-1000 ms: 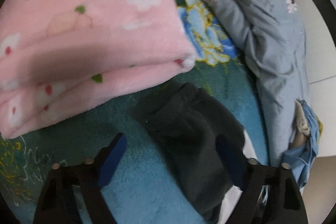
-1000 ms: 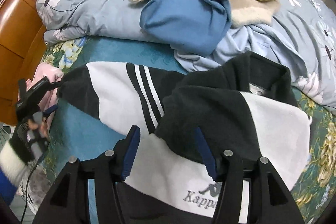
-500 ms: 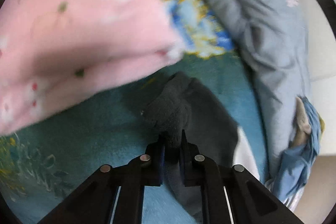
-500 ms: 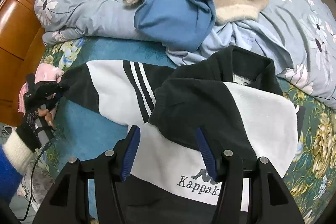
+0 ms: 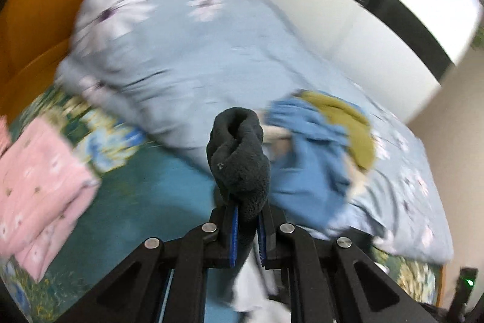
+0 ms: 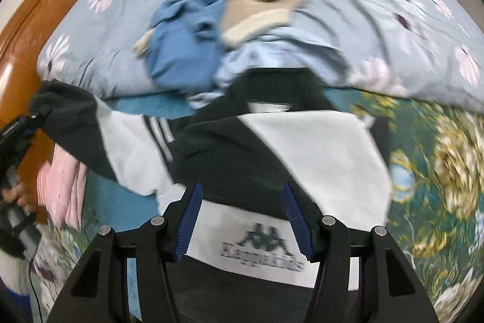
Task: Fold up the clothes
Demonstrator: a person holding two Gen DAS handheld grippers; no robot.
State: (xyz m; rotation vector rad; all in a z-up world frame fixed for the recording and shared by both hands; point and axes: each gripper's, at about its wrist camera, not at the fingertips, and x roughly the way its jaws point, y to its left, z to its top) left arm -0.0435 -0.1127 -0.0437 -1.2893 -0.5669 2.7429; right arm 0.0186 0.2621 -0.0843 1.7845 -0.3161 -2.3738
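We find the left gripper (image 5: pixel 245 220) clamped on the jacket's black cuff (image 5: pixel 239 159); the right gripper (image 6: pixel 242 220) stands apart, empty. We advise laying the sleeve (image 6: pixel 127 147) flat across the jacket body (image 6: pixel 302 159), without twist.

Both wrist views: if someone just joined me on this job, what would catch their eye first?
First, the dark sleeve cuff bunched between the left gripper fingers, lifted off the bed. Next, the black-and-white jacket spread on the green flowered bedspread, with the open right gripper hanging over its logo. Behind lie a pile of blue and olive clothes on the grey quilt, and folded pink fabric at the left.
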